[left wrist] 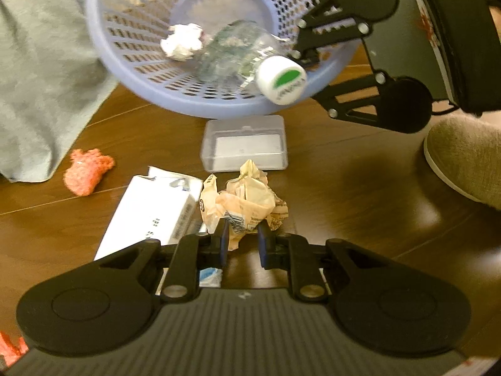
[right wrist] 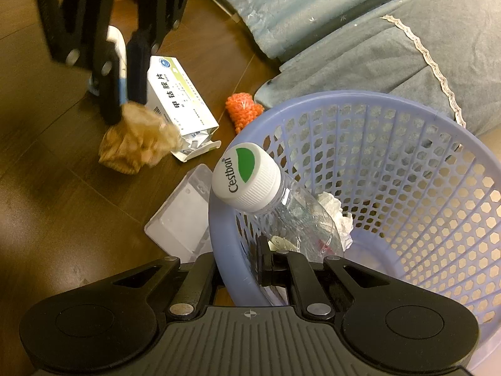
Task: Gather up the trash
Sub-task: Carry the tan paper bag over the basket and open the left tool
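Wrapper (left wrist: 242, 202): one, crumpled, tan with print, clenched in the left gripper (left wrist: 241, 235) jaws above the floor (left wrist: 344, 194). One basket (left wrist: 125, 62) holds one bottle (left wrist: 235, 53) and one tissue (left wrist: 183, 41).

Right wrist view: right gripper (right wrist: 241, 268) jaws clamp the basket rim. One box (right wrist: 180, 94), one clear case (right wrist: 181, 219).

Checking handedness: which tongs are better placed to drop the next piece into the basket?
Left tongs: shut on the crumpled tan paper wrapper. Right tongs are clamped on the lavender plastic basket rim.
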A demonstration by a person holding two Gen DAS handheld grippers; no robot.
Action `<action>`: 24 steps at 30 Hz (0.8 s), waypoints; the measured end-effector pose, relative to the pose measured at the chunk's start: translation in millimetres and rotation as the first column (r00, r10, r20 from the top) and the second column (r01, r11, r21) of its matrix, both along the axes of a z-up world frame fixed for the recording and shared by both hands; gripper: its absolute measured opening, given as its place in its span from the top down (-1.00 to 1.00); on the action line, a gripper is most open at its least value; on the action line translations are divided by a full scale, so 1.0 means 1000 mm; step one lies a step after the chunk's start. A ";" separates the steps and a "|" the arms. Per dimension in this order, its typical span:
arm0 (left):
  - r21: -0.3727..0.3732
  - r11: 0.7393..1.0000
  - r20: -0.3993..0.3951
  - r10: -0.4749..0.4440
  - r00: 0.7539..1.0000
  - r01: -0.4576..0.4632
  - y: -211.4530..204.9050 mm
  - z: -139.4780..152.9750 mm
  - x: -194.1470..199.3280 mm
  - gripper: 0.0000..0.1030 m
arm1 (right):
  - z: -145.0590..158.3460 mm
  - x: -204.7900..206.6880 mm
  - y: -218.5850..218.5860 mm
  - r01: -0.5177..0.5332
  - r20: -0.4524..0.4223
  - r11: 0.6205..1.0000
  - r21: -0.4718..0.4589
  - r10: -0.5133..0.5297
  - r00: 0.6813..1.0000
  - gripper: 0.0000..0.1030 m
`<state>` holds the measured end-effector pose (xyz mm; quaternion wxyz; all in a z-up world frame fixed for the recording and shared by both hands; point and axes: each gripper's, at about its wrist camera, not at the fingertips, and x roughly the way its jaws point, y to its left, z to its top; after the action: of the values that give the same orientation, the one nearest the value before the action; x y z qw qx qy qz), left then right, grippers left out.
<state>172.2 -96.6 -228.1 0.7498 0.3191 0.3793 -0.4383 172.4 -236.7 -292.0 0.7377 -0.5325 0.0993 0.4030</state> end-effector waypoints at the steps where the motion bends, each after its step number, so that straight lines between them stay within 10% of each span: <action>1: -0.002 1.000 0.003 0.006 1.000 -0.006 0.002 0.002 0.001 0.71 | 0.000 0.000 0.000 -0.001 0.000 1.000 -0.001 0.001 1.000 0.94; 24: -0.124 0.991 0.082 0.059 0.995 -0.049 0.021 0.085 0.014 0.71 | -0.001 0.000 -0.001 -0.006 0.001 1.000 -0.001 0.006 1.000 0.94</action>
<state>186.1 -75.2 -143.4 0.7950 0.2807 0.3281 -0.4261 172.1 -237.7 -293.4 0.7364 -0.5333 0.0975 0.4046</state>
